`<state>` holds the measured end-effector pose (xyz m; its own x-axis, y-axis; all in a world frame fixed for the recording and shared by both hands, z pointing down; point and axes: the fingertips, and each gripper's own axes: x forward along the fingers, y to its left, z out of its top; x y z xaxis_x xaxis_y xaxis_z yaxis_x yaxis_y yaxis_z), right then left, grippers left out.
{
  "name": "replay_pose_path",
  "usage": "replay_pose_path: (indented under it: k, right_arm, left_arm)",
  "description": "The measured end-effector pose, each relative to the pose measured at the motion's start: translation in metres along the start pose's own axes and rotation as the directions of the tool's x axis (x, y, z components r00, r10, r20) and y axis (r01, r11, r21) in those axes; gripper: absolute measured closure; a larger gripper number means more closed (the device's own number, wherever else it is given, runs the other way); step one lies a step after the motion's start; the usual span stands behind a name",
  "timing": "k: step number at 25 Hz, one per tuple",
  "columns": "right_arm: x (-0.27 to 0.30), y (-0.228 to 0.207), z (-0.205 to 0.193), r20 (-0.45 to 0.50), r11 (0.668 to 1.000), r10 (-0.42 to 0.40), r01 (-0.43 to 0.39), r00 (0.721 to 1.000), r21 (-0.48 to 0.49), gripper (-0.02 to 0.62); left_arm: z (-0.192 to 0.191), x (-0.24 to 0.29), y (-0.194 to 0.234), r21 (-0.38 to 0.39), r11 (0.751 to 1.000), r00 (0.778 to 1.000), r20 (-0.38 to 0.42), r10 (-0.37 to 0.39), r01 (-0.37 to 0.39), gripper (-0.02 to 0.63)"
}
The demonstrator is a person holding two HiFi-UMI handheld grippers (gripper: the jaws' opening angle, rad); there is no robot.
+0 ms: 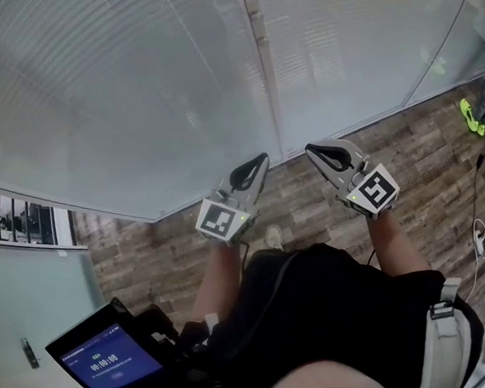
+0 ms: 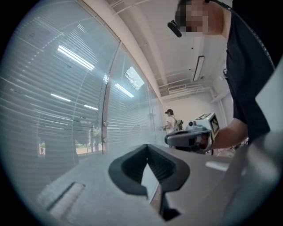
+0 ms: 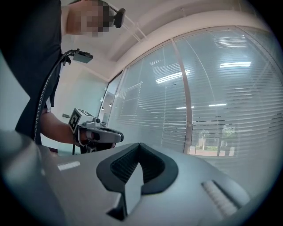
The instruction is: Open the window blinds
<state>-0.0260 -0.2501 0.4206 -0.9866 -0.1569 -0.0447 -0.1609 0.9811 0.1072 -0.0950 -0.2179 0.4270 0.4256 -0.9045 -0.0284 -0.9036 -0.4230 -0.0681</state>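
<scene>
- The blinds [image 1: 108, 82] hang fully down across the window ahead of the person. Their slats are turned so that only a faint strip of greenery [image 3: 227, 131] shows through.
- The left gripper [image 1: 261, 159] has its jaws pressed together with nothing between them. It points level at the blinds, which lie ahead of it and to its left, well apart from its tips.
- The right gripper [image 1: 313, 150] is likewise closed on nothing. It is held just beside the left one, and the blinds spread ahead of it and to its right, untouched.
- An upright frame post [image 1: 264, 59] divides the blinds ahead, roughly between the two grippers.
- Both grippers are held above the wood floor [image 1: 418, 138].
</scene>
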Motion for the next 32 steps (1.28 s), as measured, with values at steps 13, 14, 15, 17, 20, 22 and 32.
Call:
replay_pose_path:
  k: [13,14,15,17,20,22,32]
  right_arm:
    - [0.064,-0.028,0.021,-0.003,0.993,-0.112,0.111,0.994,-0.044,0.589]
    - [0.071,-0.029,0.019,-0.013,0.992,-0.119,0.119,0.993,-0.040,0.589]
    - [0.082,-0.031,0.016,-0.023,0.991,-0.127,0.126,0.992,-0.038,0.589]
    - [0.110,-0.037,0.010,-0.039,0.989,-0.145,0.143,0.989,-0.039,0.589]
    - [0.131,-0.047,0.005,-0.056,0.984,-0.176,0.174,0.983,-0.028,0.590]
    - [0.126,-0.052,0.006,-0.055,0.981,-0.191,0.190,0.980,-0.027,0.589]
    - [0.113,-0.067,0.021,-0.023,0.960,-0.268,0.266,0.963,-0.083,0.589]
  left_arm:
    - [0.016,0.012,0.072,0.004,0.996,0.996,0.008,-0.094,0.094,0.603]
    - [0.014,0.012,0.081,0.008,0.995,0.995,0.015,-0.100,0.100,0.603]
    - [0.009,0.012,0.094,0.013,0.994,0.994,0.025,-0.107,0.106,0.603]
    - [-0.001,0.010,0.124,0.003,0.993,0.992,0.031,-0.121,0.121,0.603]
    - [-0.002,0.012,0.144,-0.035,0.989,0.990,0.008,-0.144,0.144,0.603]
    - [-0.001,0.017,0.141,-0.030,0.987,0.988,0.005,-0.157,0.157,0.603]
    - [0.005,0.018,0.139,0.003,0.984,0.983,0.025,-0.180,0.180,0.603]
